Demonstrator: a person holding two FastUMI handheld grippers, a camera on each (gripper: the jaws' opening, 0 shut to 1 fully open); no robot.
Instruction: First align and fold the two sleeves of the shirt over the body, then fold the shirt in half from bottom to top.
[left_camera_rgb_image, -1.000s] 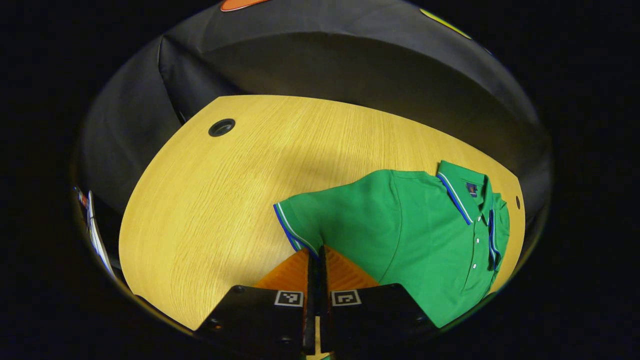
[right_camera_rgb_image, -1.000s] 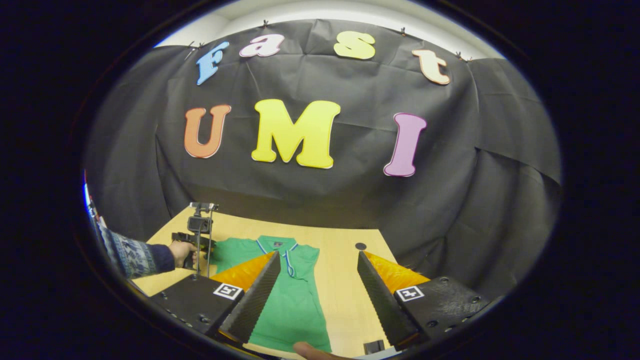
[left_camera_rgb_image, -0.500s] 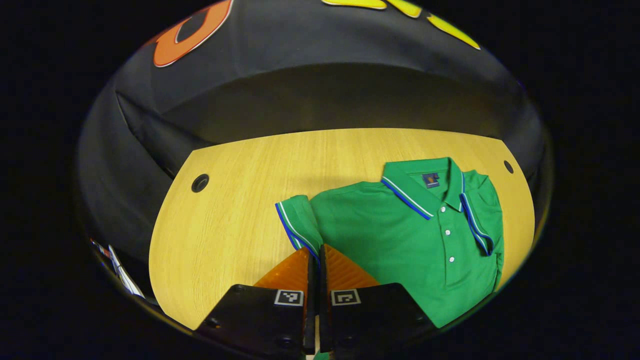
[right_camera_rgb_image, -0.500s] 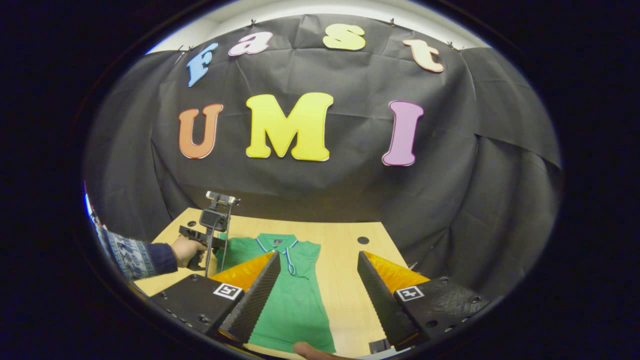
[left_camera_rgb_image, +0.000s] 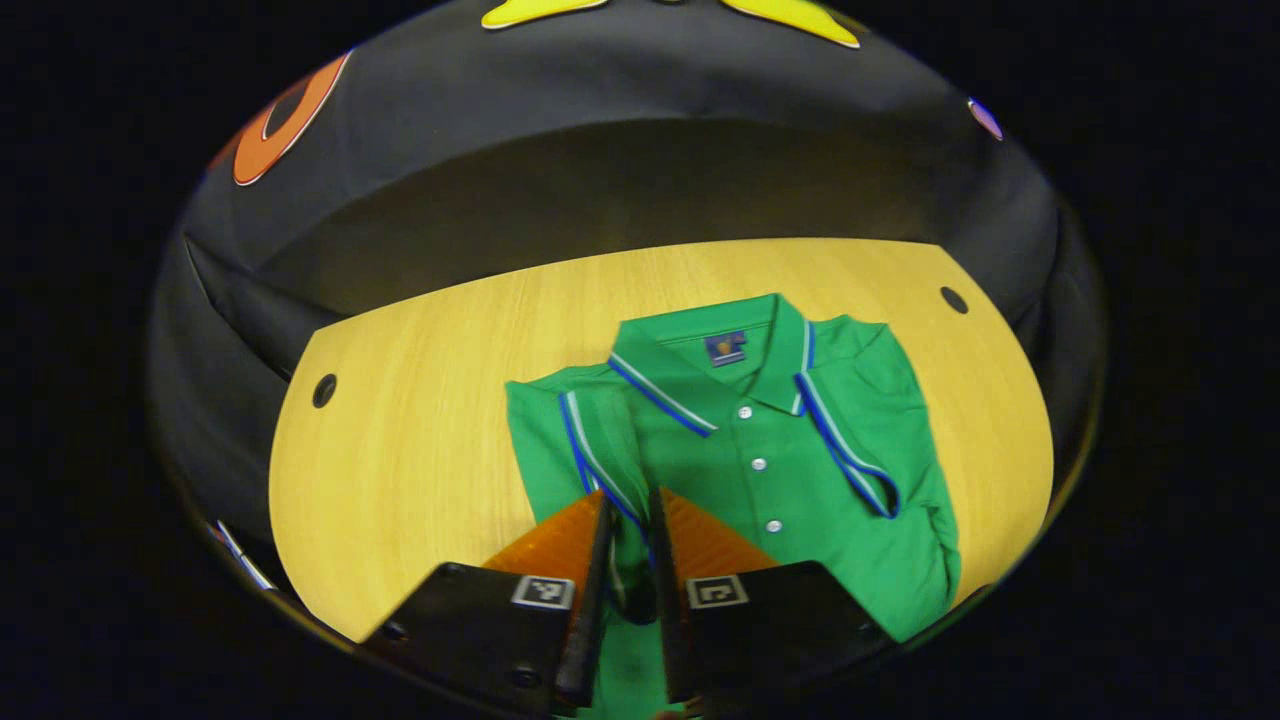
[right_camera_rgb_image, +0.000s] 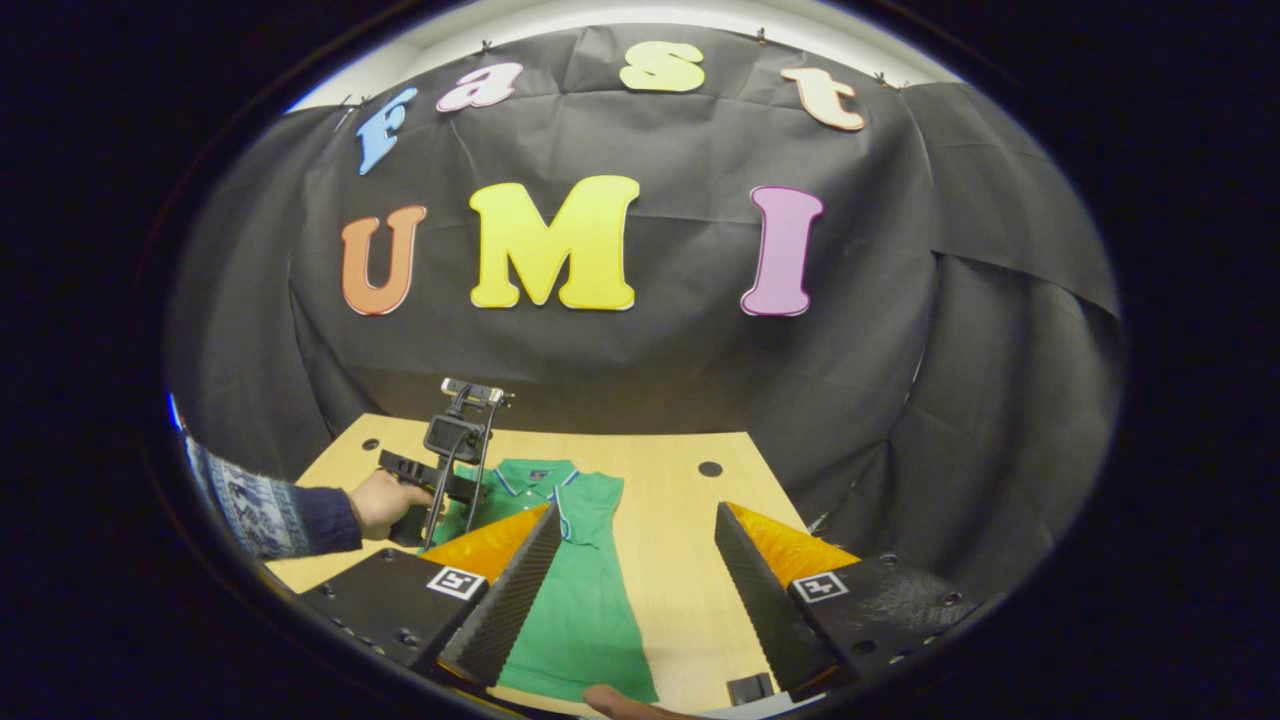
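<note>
Left gripper view looks down on a green polo shirt (left_camera_rgb_image: 800, 470) lying flat on the pale wooden surface (left_camera_rgb_image: 420, 440), collar (left_camera_rgb_image: 720, 375) toward the far edge and buttons facing up. The left gripper (left_camera_rgb_image: 632, 545) sits low over the shirt's left side, its jaws drawn narrow with a strip of the left sleeve (left_camera_rgb_image: 590, 440) between them; the blue-and-white trimmed cuff runs up from the fingers and lies over the body, just beside the collar. Whether both fingers truly press the cloth, I cannot tell, since a thin gap shows between them. On the other side, the right sleeve (left_camera_rgb_image: 860, 450) already lies folded inward over the chest, its striped cuff slanting down beside the button placket. Two dark round holes mark the surface, one far left (left_camera_rgb_image: 324, 390) and one far right (left_camera_rgb_image: 953, 299).

Right gripper view, from farther back, has the right gripper (right_camera_rgb_image: 630, 560) held above the near end of the surface, jaws spread wide and holding nothing. Between its fingers the shirt (right_camera_rgb_image: 580, 600) stretches away toward the black cloth wall (right_camera_rgb_image: 900, 400). At the left, a hand (right_camera_rgb_image: 385, 503) in a patterned sleeve (right_camera_rgb_image: 270, 505) holds the other gripper over the shirt's shoulder.
</note>
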